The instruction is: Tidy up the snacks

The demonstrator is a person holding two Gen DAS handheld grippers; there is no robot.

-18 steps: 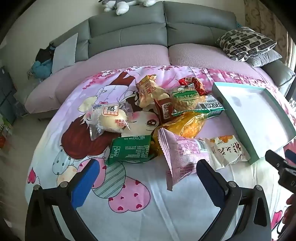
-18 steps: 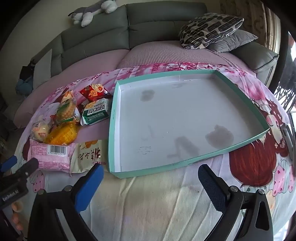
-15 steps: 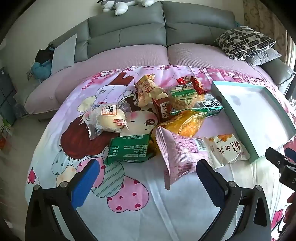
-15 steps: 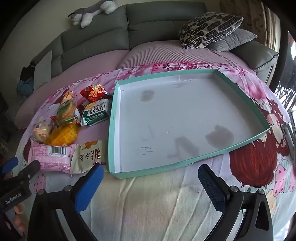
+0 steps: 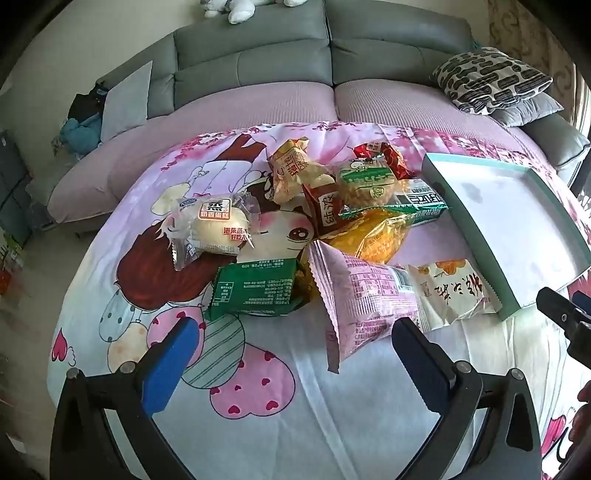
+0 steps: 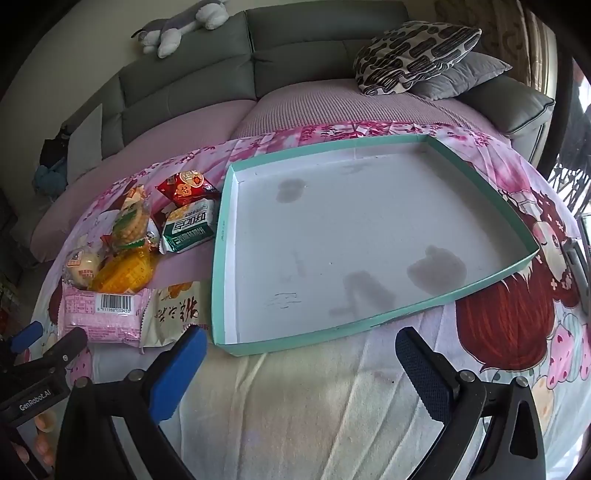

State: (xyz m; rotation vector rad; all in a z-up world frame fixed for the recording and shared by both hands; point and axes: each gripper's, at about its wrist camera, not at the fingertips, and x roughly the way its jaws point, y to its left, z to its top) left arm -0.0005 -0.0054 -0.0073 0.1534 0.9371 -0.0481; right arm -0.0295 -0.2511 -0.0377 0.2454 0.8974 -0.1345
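Here, crinkly foil snack packets (image 5: 332,229) beside a flat teal-rimmed cardboard tray (image 6: 221,236), both grippers' fingers (image 5: 168,360) spread.

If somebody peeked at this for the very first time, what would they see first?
Probably the heap of bright snack packets piled on the pink cartoon cloth, with a pink packet at the front. Right beside the heap lies a big teal-edged tray with nothing in it. A toy cat sprawls on top of the grey sofa behind.

Glossy plastic snack packets (image 5: 354,221); matt cardboard tray (image 6: 369,236); printed cloth sheet (image 5: 295,424).
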